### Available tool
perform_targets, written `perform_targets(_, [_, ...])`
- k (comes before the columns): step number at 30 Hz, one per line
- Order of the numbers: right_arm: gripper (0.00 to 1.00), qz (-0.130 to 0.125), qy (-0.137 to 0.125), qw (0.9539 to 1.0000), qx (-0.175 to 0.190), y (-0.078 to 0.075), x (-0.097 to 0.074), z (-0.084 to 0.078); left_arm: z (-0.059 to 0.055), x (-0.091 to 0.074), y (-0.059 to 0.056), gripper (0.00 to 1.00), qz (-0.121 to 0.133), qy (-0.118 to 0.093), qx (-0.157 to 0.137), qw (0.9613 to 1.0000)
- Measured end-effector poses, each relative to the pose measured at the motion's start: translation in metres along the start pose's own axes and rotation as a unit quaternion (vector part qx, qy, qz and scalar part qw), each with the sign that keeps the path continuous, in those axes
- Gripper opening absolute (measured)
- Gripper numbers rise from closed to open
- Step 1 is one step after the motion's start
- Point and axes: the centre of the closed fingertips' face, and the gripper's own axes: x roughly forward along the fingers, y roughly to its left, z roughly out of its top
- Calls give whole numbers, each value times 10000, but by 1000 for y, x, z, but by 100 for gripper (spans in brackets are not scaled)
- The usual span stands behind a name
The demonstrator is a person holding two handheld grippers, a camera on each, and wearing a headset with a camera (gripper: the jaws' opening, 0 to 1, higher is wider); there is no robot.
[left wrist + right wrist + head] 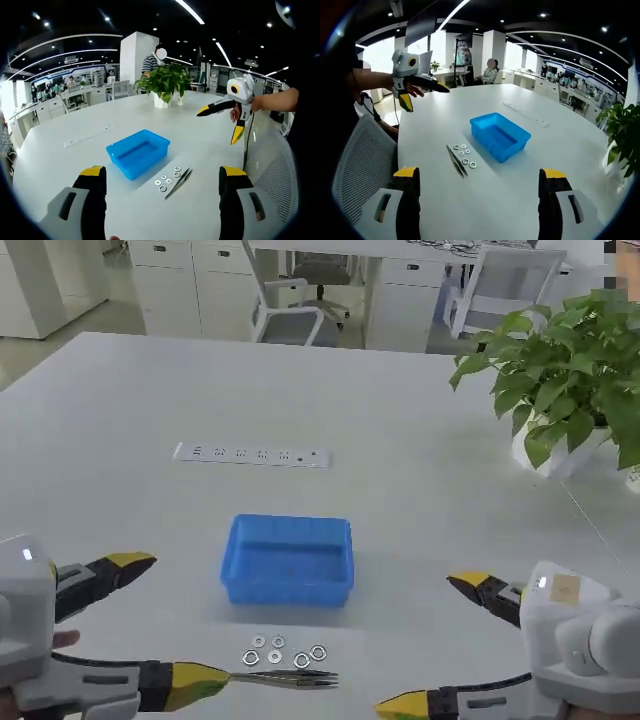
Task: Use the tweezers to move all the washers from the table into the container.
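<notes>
Several small metal washers (285,651) lie in a loose cluster on the white table, just in front of a blue plastic container (288,560). Metal tweezers (302,678) rest flat beside the washers on the near side. My left gripper (163,623) hovers open at the near left, and my right gripper (432,645) hovers open at the near right; neither touches anything. In the left gripper view the washers (168,179), tweezers (179,182) and container (137,152) lie ahead between the wide jaws. The right gripper view has the washers (463,154), tweezers (456,161) and container (500,136).
A white power strip (250,454) lies beyond the container. A potted plant (570,380) stands at the far right of the table. Office chairs (290,310) sit behind the far edge. People stand and sit in the background.
</notes>
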Motion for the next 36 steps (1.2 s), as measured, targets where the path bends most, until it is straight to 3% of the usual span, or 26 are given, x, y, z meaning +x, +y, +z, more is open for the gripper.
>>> perform_targets(36, [100, 36, 41, 10000, -64, -2, 0, 0, 0, 2, 2, 99, -51, 25, 46, 10000])
